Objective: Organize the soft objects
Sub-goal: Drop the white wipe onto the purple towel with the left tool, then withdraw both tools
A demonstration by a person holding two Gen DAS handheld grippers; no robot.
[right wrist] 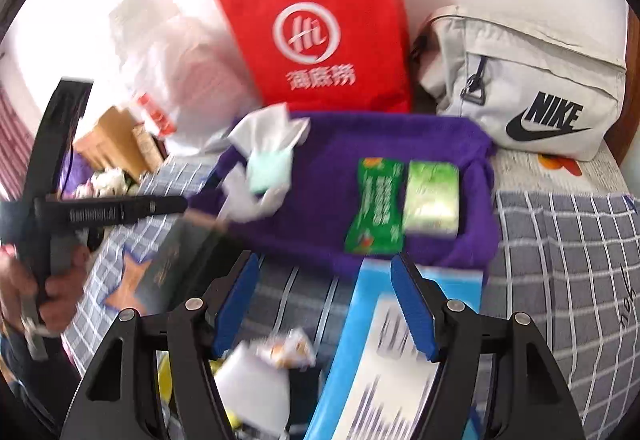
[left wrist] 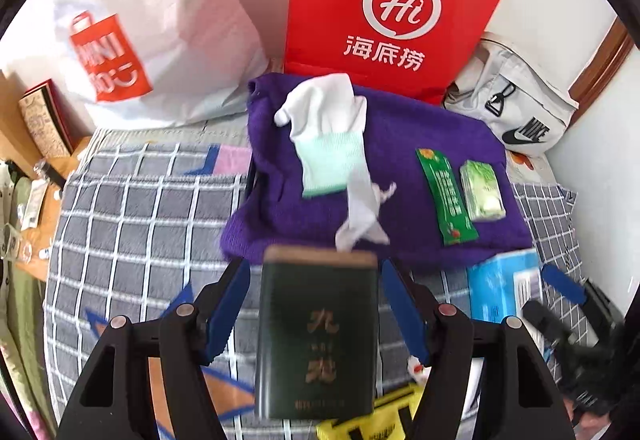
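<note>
Between picks: left gripper (left wrist: 316, 314) spread around green box (left wrist: 318, 332), right gripper (right wrist: 326, 304) spread, empty. Next: socks (left wrist: 332, 144).

Ahead of the left hand-held gripper (left wrist: 316, 304) a sweater (left wrist: 400, 176) lies on the bed (left wrist: 140, 208). Socks (left wrist: 332, 144) and two packets (left wrist: 464, 192) lie on it. A paper bag (left wrist: 392, 0) stands behind.

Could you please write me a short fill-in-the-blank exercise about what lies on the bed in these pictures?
1. The white socks lie on a folded ____ sweater.
2. The tall paper bag standing behind the sweater is ____.
3. The grey pouch beside that bag bears the brand name ____.
4. The left gripper has a dark ____ box between its open jaws.

Missing words: purple; red; Nike; green
</note>
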